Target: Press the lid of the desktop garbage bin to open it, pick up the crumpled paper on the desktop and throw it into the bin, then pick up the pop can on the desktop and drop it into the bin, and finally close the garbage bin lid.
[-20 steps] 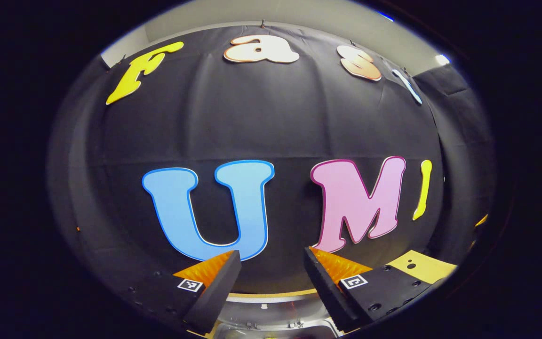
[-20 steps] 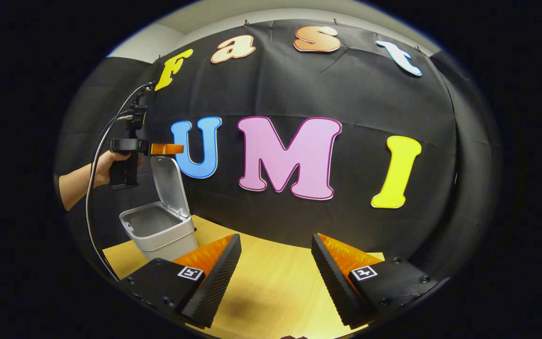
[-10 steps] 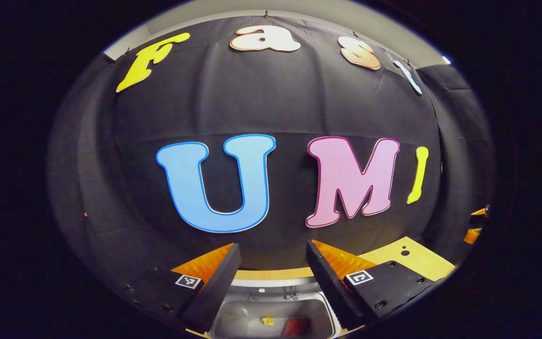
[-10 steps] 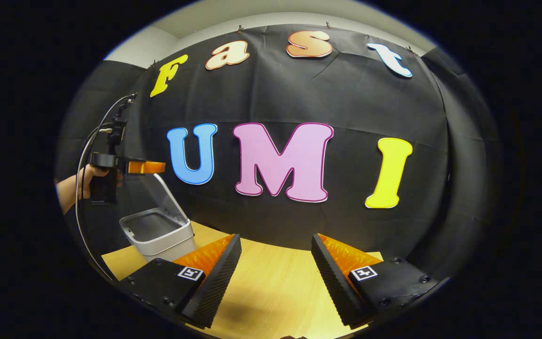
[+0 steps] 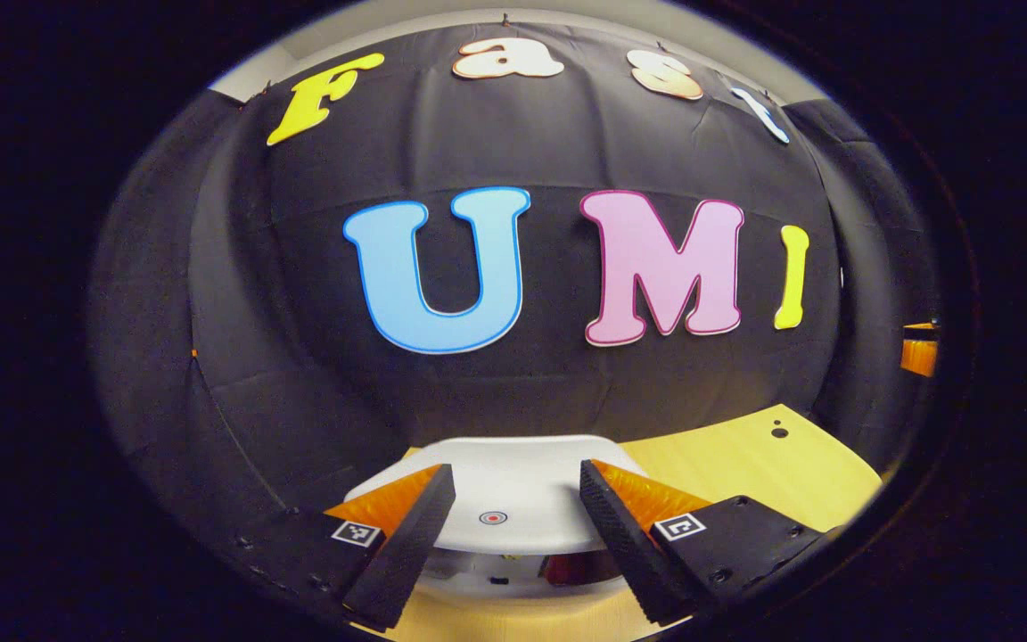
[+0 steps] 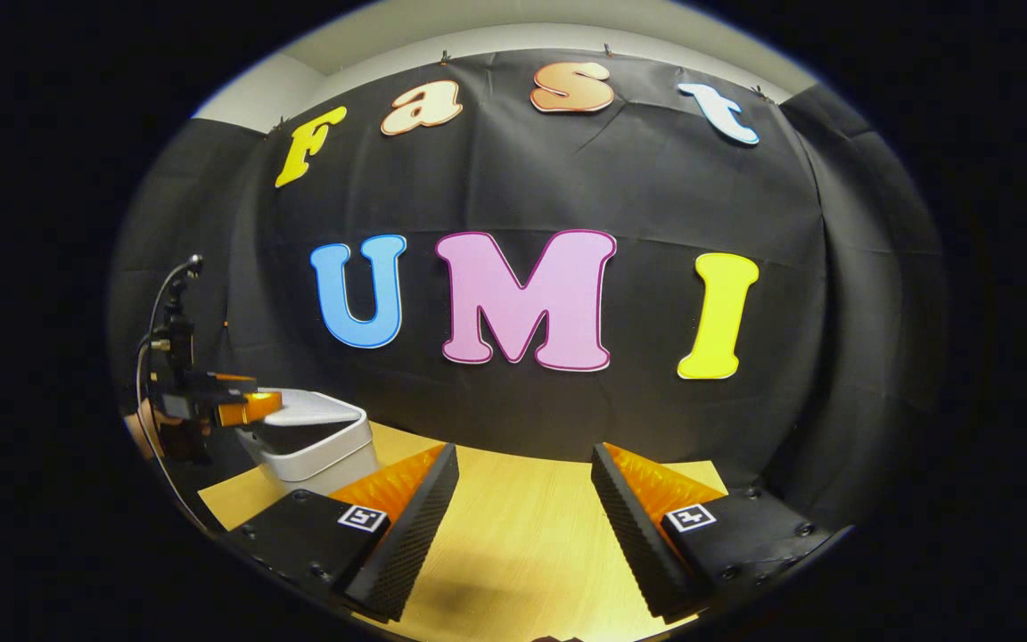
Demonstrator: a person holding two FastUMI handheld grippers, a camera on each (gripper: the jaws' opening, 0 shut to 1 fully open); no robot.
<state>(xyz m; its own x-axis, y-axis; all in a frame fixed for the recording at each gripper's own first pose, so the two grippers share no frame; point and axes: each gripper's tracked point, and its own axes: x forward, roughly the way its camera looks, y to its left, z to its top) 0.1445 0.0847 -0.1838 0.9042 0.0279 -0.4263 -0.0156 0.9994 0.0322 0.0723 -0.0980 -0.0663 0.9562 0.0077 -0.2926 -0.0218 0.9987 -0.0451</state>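
Just ahead of and below the left gripper (image 5: pixel 509 526), the bin's lid (image 5: pixel 496 495) lies nearly flat over the bin (image 6: pixel 317 455), a thin gap showing under its near edge. Its round mark sits between the spread, empty fingers, so a short press straight down should latch it. Well off to the side, the right gripper (image 6: pixel 522 526) hangs open and empty above the table (image 6: pixel 513 535), much farther from the bin.

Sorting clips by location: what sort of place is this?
Likely a staged recording booth, not a home: black cloth wall, bare light wooden desktop, one white plastic garbage bin, and handheld left gripper over it.
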